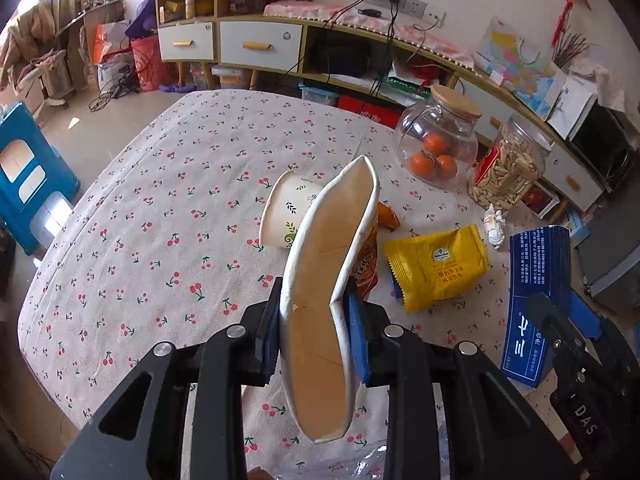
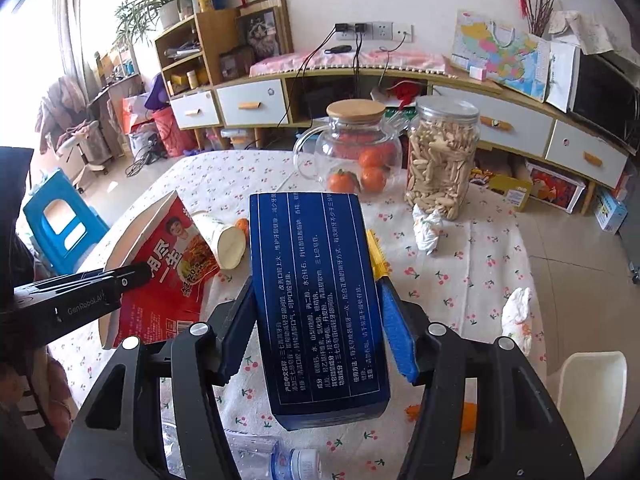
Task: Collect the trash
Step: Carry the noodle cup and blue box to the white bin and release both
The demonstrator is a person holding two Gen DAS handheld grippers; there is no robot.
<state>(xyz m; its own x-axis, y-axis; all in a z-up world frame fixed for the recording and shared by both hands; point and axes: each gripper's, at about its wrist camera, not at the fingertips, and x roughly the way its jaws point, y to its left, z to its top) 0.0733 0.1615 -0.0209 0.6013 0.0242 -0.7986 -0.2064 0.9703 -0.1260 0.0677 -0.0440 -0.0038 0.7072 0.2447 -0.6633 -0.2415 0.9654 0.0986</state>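
at centre frame the left hand-held gripper (image 1: 314, 330) squeezes a flattened noodle bowl (image 1: 328, 280); the right hand-held gripper (image 2: 320, 332) clamps a blue box (image 2: 320, 300) above the surface (image 2: 460, 280).

Landmark: glass jar (image 2: 352, 148) with wooden lid.
Oranges (image 2: 372, 178) inside it: 3.
Biscuit jars (image 2: 440, 156) just beside it: 1.
Crumpled tissues (image 2: 428, 228) near it: 2.
Paper cups (image 2: 218, 236) on their side nearby: 1.
Yellow snack packets (image 1: 438, 266) nearby: 1.
Blue boxes (image 2: 320, 304): 1.
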